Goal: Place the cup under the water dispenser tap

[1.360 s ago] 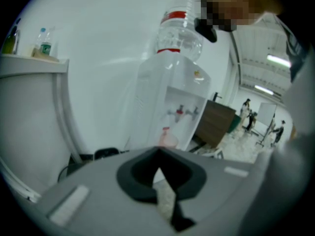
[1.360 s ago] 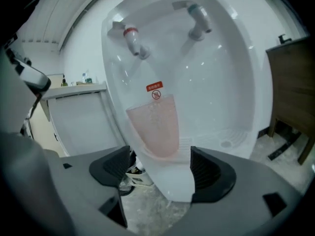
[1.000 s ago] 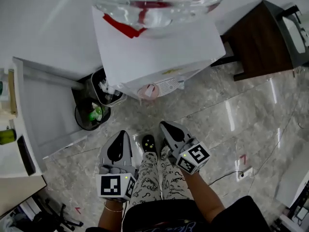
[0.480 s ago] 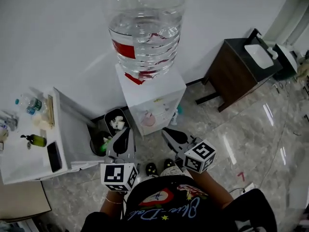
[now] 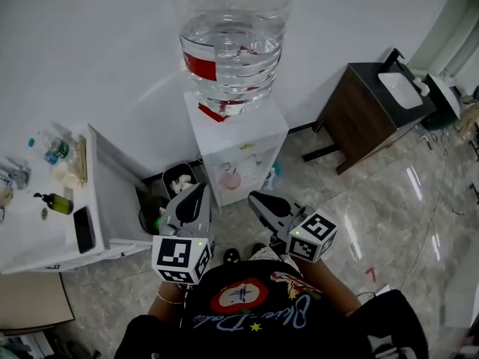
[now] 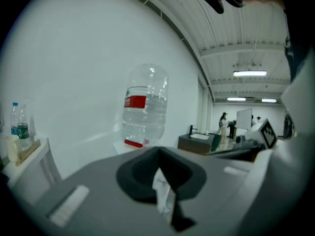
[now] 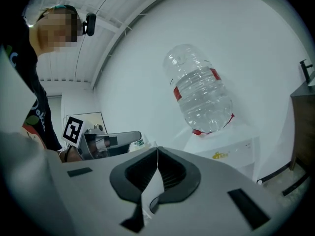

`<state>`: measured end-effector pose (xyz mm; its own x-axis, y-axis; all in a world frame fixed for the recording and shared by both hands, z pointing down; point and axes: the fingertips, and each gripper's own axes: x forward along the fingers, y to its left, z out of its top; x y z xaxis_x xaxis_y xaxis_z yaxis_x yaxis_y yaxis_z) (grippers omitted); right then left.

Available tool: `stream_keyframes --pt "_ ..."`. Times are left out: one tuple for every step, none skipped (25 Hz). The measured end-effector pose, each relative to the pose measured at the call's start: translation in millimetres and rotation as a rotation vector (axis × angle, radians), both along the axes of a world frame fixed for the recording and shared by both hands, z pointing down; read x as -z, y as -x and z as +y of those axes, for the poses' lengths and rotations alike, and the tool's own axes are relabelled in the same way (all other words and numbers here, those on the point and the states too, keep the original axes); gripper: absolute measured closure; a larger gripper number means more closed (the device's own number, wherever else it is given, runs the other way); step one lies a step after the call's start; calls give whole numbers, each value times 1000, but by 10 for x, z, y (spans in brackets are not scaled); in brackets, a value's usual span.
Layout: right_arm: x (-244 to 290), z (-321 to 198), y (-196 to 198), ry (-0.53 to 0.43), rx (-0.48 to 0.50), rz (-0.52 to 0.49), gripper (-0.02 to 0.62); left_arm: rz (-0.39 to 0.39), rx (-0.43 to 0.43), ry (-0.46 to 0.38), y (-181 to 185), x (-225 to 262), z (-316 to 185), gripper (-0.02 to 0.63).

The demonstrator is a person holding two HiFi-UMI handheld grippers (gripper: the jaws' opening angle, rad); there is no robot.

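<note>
The white water dispenser [image 5: 241, 149] stands against the wall with a big clear bottle [image 5: 234, 43] on top. A small pink round thing [image 5: 230, 179] sits at its front; I cannot tell whether it is the cup. My left gripper [image 5: 200, 189] and right gripper [image 5: 255, 197] hang side by side just in front of the dispenser, both shut and holding nothing. In the left gripper view the jaws [image 6: 158, 170] meet, with the bottle [image 6: 145, 107] beyond. The right gripper [image 7: 157, 150] has its jaws together, below the bottle [image 7: 202, 90].
A white table [image 5: 101, 200] at the left carries bottles [image 5: 51, 150] and a phone [image 5: 82, 230]. Two bins [image 5: 177, 182] stand between it and the dispenser. A dark cabinet with a sink [image 5: 368, 109] stands at the right. People [image 6: 226, 125] stand far off.
Both grippers have come up from near the floor to the dispenser's front. The head view has lifted from the feet to take in the whole dispenser and bottle.
</note>
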<state>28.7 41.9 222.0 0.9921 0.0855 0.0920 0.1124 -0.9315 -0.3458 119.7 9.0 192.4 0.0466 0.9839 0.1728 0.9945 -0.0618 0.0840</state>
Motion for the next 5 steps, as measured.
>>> stream_keyframes --pt "4 6 -11 1 -2 0 581 2 -3 -3 -1 -4 4 604" --pt "3 6 -20 2 -2 1 581 6 -5 -5 -3 -7 4 606" --pt "-5 3 -28 2 -1 1 581 10 -5 -5 -9 -8 3 604" --pt "-16 1 -37 1 -1 0 581 15 -5 -5 -17 -9 3 604" --pt "-28 -2 -46 1 0 -2 581 19 -4 -4 -26 -9 3 604"
